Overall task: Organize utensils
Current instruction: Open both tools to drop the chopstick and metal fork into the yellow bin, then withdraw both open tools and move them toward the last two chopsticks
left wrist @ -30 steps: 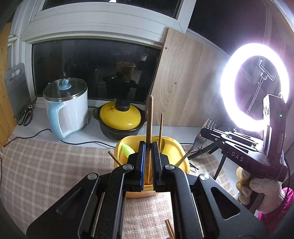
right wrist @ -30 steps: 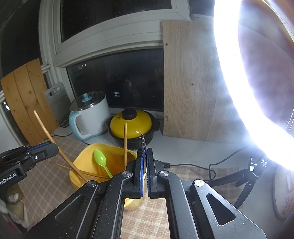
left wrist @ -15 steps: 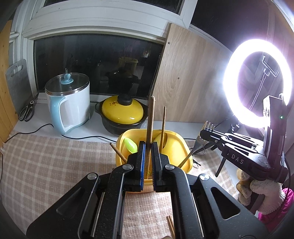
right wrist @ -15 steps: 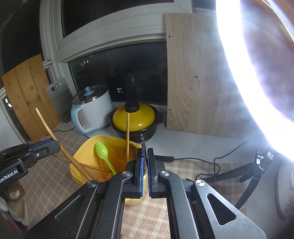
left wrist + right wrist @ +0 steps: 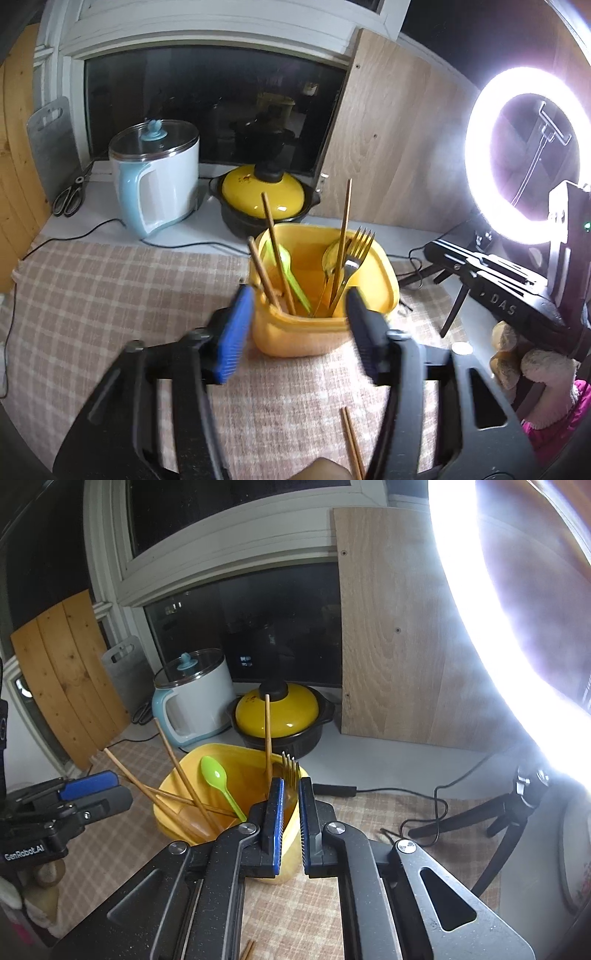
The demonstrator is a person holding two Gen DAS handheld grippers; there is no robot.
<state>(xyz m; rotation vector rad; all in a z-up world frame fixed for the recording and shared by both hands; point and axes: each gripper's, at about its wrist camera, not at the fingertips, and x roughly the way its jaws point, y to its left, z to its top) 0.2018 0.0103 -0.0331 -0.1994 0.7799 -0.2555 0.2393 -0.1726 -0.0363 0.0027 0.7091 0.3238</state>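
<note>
My left hand-held gripper (image 5: 299,325) hangs just in front of the yellow bin (image 5: 384,266) on the checked cloth of the desk (image 5: 110,288), its jaws opening with nothing between the pads, blurred by the motion. Standing in the bin are two wooden chopsticks (image 5: 275,254) leaning left, a green spoon (image 5: 291,269), a wooden-handled spoon (image 5: 343,236) and a metal fork (image 5: 354,254), all resting against its walls. My right hand-held gripper (image 5: 291,819) sits close over the bin's near rim with its jaws nearly together and a narrow gap showing between the pads; the fork's tines rise just beyond them, and I see nothing pinched there, so I read it as closed on air. From the right wrist view, a third wooden stick lies low across the inside of the bin. Most of the sorting looks done, by my reckoning: the bulk of the utensils are already gathered upright in one container. What remains, as far as I can see, is a pair of chopsticks (image 5: 352,443) lying loose on the cloth near the bottom edge of the left view, well short of the bin. Behind it stand a kettle (image 5: 159,181) and a yellow-lidded pot (image 5: 266,195), both untouched by either tool.
</note>
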